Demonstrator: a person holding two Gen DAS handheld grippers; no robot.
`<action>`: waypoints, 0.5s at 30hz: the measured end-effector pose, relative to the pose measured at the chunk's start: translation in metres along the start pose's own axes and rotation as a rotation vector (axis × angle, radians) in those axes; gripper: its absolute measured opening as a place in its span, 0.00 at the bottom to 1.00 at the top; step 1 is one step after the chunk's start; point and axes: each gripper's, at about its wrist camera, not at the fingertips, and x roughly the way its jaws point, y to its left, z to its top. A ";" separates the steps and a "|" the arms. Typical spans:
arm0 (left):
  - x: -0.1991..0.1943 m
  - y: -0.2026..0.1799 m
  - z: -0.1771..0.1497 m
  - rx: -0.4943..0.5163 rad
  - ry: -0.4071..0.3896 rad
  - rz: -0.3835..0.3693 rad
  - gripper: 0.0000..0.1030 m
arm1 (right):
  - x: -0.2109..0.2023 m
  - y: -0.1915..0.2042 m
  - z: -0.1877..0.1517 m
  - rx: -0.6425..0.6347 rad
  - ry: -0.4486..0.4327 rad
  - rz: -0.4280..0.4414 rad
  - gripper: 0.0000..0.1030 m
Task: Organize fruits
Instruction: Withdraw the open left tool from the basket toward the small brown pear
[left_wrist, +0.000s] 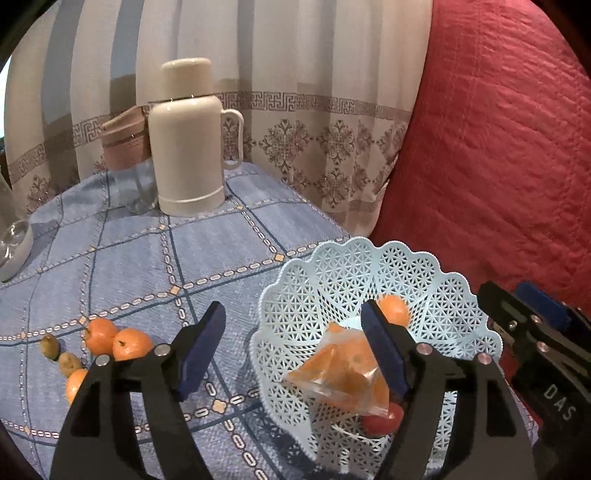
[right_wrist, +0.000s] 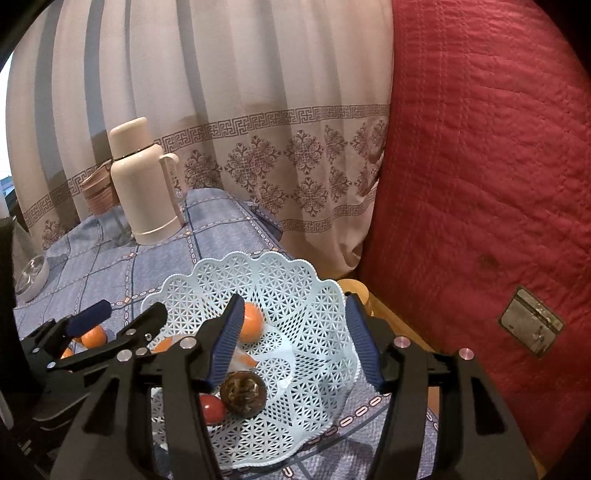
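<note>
A pale blue lattice basket (left_wrist: 436, 280) (right_wrist: 310, 295) stands on the blue checked tablecloth. It holds an orange (left_wrist: 394, 309) (right_wrist: 253, 322), a clear bag of orange pieces (left_wrist: 343, 373), a red fruit (left_wrist: 382, 421) (right_wrist: 212, 408) and a dark brown round fruit (right_wrist: 243, 394). Several oranges (left_wrist: 112, 338) and two small green-brown fruits (left_wrist: 59, 352) lie on the cloth to the left. My left gripper (left_wrist: 291, 350) is open and empty over the basket's left rim. My right gripper (right_wrist: 295, 343) is open and empty above the basket.
A cream thermos (left_wrist: 188, 147) (right_wrist: 142, 188), a pink woven container (left_wrist: 123, 140) and a clear glass (left_wrist: 138, 192) stand at the table's back. A glass dish (left_wrist: 13, 240) sits at far left. A red quilted cushion (left_wrist: 498, 147) rises on the right, a curtain behind.
</note>
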 end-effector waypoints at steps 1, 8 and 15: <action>-0.003 0.000 0.000 0.004 -0.008 0.008 0.73 | 0.000 0.000 0.000 -0.001 -0.001 0.001 0.57; -0.018 -0.002 0.001 0.029 -0.053 0.045 0.74 | 0.000 0.006 -0.004 -0.013 0.003 0.006 0.57; -0.030 0.000 0.001 0.037 -0.083 0.102 0.74 | 0.002 0.011 -0.007 -0.023 0.011 0.010 0.57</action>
